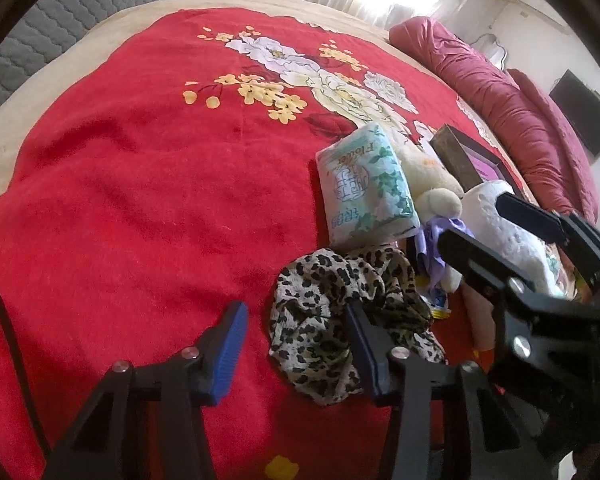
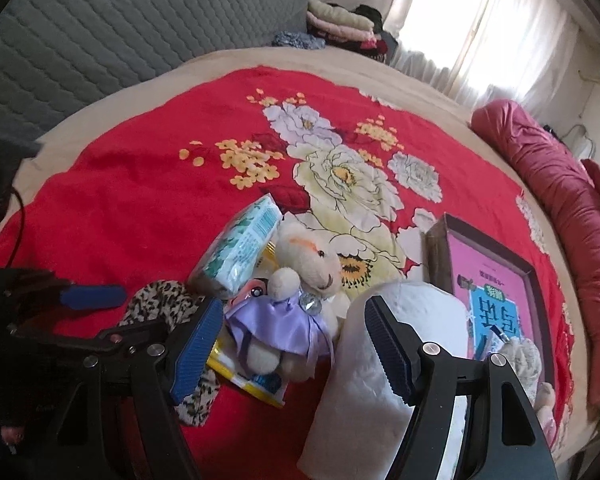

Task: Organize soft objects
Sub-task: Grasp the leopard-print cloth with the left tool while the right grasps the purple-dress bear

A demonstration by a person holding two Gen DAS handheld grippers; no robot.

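Through my left wrist camera, my left gripper (image 1: 296,344) hangs low over the red floral blanket (image 1: 140,200), its blue-padded jaws apart. The leopard-print cloth (image 1: 324,312) lies crumpled on the blanket partly between them; the right-hand pad sits against or over its folds, the left-hand pad stands clear on bare blanket, so nothing is clamped. Just beyond the cloth lies a tissue pack (image 1: 364,184), with the cream plush toy (image 1: 432,184) beside it on the right. My right gripper (image 1: 484,224) reaches in from the right edge, jaws apart around the white paper roll (image 1: 512,236).

Through my right wrist camera, my right gripper (image 2: 296,344) also stands wide apart. The plush toy (image 2: 300,276) in its purple dress lies between and just beyond the fingers. The paper roll (image 2: 360,380) lies behind the right-hand finger, and I cannot tell whether they touch. A framed box (image 2: 496,280) with a pink lining sits far right. The leopard-print cloth (image 2: 160,300) is at the left, near my left gripper (image 2: 96,296).
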